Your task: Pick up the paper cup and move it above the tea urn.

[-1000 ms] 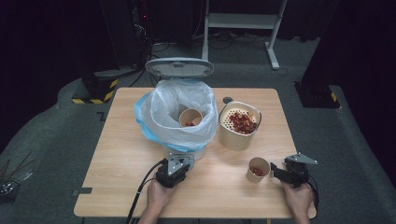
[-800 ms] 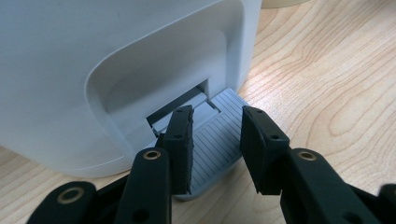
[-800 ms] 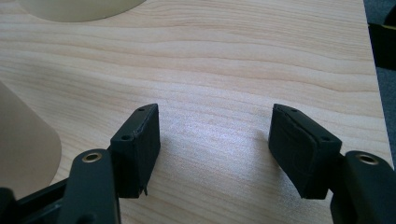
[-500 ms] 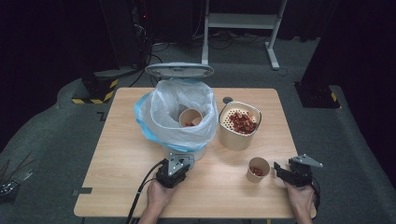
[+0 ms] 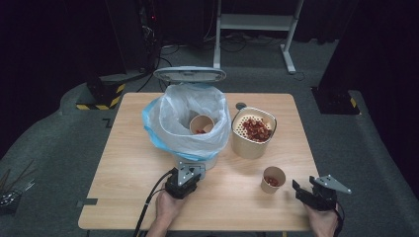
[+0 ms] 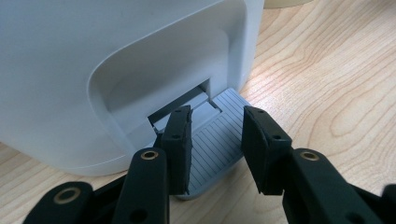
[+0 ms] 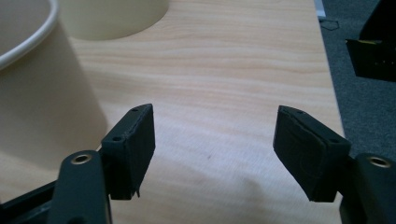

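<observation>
A white pedal bin (image 5: 210, 160) lined with a plastic bag (image 5: 185, 111) stands mid-table with its lid (image 5: 189, 75) up. One paper cup (image 5: 201, 124) lies inside the bag. My left gripper (image 5: 189, 170) (image 6: 217, 121) rests its tips on the bin's grey ribbed pedal (image 6: 219, 144), jaws a little apart with nothing between them. A second small paper cup (image 5: 273, 178) (image 7: 42, 107) holding red bits stands on the table. To its right, my right gripper (image 5: 302, 190) (image 7: 212, 135) is open. Its jaws have just been opening, and only bare wood lies between them.
A cream container (image 5: 253, 131) (image 7: 116, 16) with a perforated insert full of red pieces stands right of the bin. The table's right edge (image 5: 309, 163) is close to my right hand. Dark floor and black stands surround the table.
My right gripper let go of the small paper cup and drew back to the right, its jaws spreading. The cup stays standing. The left gripper has kept still on the pedal.
</observation>
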